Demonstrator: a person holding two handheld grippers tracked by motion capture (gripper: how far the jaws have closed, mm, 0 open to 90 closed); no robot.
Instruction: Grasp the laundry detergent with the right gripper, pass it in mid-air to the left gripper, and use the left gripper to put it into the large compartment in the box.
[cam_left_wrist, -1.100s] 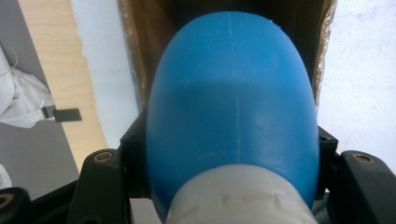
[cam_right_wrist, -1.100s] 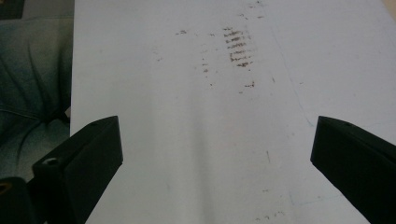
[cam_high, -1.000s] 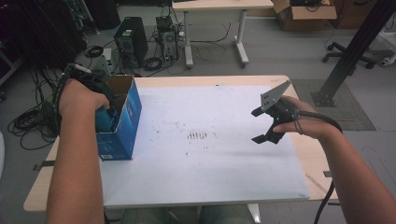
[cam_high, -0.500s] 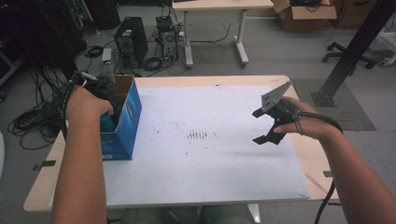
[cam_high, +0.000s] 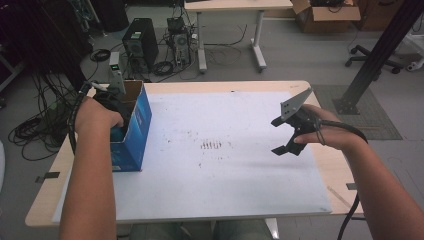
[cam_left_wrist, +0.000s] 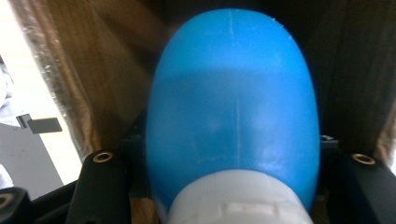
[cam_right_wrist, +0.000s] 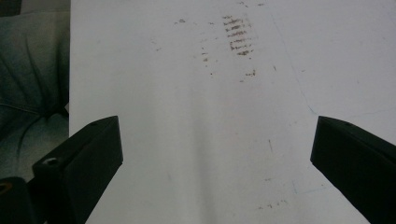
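A: What sits where?

B: The left gripper (cam_high: 112, 107) is sunk in the open top of the one blue box (cam_high: 135, 132), which stands upright at the table's (cam_high: 45, 200) left edge. In the left gripper view its jaws flank a blue bottle (cam_left_wrist: 233, 116) with a white cap (cam_left_wrist: 238, 198); the bottle is clamped between them, inside the brown cardboard walls.

A: Why that hold?

B: Gripping just above the cap probably keeps the bottle in line with the narrow box, whether it is going in or coming out; which, I cannot tell.

A: And the other hand?

B: The right gripper (cam_high: 285, 135) hovers over the white mat (cam_high: 225, 190), jaws spread wide with nothing between them, likely kept clear as a spare.

A: The count?

B: One box, one bottle, two grippers, one patch of dark marks (cam_high: 211, 145) mid-mat.
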